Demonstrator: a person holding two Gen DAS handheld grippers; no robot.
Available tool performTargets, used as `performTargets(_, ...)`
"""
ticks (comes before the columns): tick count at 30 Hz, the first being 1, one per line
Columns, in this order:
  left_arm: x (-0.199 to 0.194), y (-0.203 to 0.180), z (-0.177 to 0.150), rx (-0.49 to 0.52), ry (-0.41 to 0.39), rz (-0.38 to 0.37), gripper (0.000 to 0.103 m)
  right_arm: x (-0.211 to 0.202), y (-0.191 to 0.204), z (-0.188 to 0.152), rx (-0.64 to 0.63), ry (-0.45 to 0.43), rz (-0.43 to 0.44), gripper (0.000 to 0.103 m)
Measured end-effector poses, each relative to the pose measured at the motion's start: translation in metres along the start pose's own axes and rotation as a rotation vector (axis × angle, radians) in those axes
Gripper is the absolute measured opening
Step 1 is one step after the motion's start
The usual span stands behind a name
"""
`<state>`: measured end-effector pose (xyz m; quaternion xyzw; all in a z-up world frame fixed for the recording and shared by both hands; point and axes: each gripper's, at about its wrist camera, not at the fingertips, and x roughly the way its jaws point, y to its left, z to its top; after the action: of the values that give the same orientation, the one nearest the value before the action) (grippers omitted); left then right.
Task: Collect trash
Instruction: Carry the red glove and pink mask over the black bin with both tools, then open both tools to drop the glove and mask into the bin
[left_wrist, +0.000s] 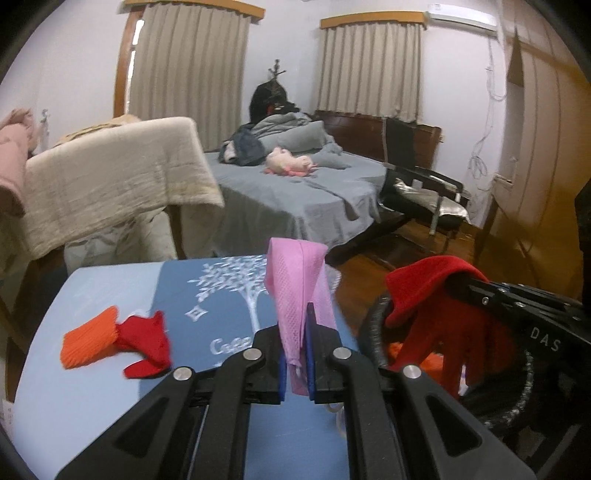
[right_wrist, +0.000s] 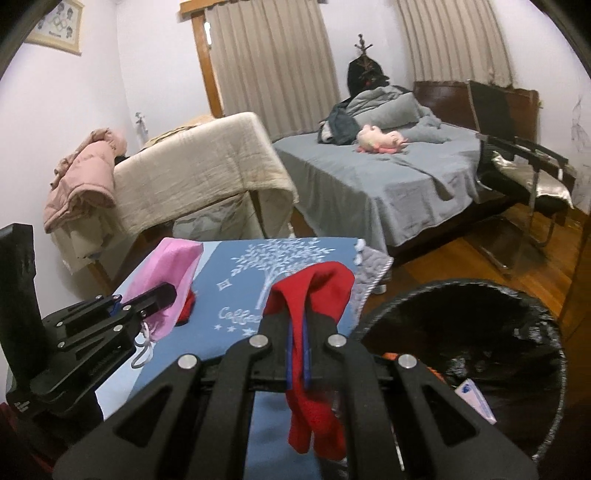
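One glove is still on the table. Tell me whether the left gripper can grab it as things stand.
Probably not yet: the left gripper is shut on the pink mesh cloth. The path to the red-and-orange glove looks clear, but the jaws must empty first.

grey bed (left_wrist: 295, 192), beige curtains (left_wrist: 190, 66), wooden floor (right_wrist: 461, 258)

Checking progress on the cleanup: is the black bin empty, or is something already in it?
Not empty. The black bin holds a light packet and something orange at its near edge.
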<state>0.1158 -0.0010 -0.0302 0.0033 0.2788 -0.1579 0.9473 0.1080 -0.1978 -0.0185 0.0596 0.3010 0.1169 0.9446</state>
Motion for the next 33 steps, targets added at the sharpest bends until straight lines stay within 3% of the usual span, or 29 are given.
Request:
performTargets(22,0.022,-0.113,0.009,0.145,-0.007,-0.186,0.008,-0.056,-0.104,-0.023,0.1,-0.046,-0.195,0.003)
performTargets(33,0.053,-0.155,0.001,0.196,0.041,-0.27,0.008,-0.059,-0.147,-0.04,0.151,-0.026,-0.277,0.003)
